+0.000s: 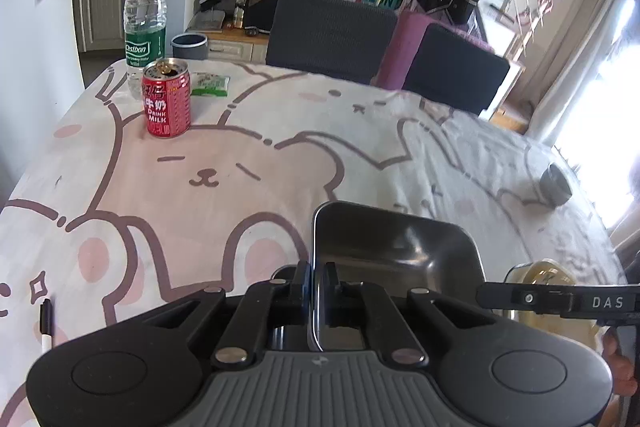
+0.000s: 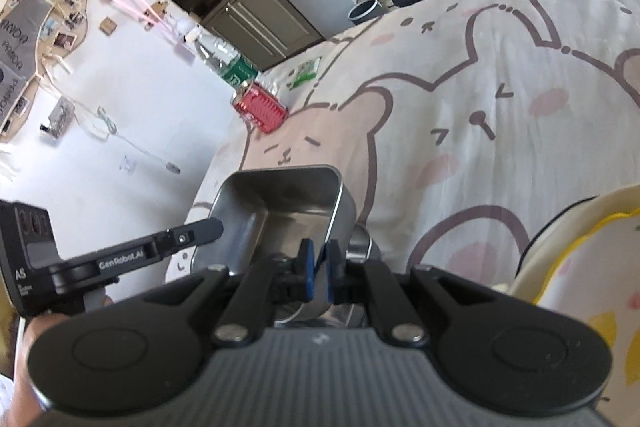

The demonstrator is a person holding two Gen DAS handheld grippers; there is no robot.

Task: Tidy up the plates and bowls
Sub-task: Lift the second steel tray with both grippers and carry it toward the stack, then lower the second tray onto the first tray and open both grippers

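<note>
A: Metal tray point(image 1: 394, 247) first: we have it pinched by its rim from both sides, our left gripper point(image 1: 319, 277) and right gripper point(image 2: 318, 267) both clamped on it, probably to carry it level.

B: And we see the bear-print tablecloth point(image 1: 240, 163) under it, chairs point(image 1: 328, 31) at twelve o'clock, a plate point(image 2: 576, 267) at three, a red can point(image 1: 167, 99) at ten.

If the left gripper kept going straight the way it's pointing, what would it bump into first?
Probably just the bunny tablecloth. The left gripper is shut on the metal tray and points down at bare cloth; the red can sits off to the side.
</note>
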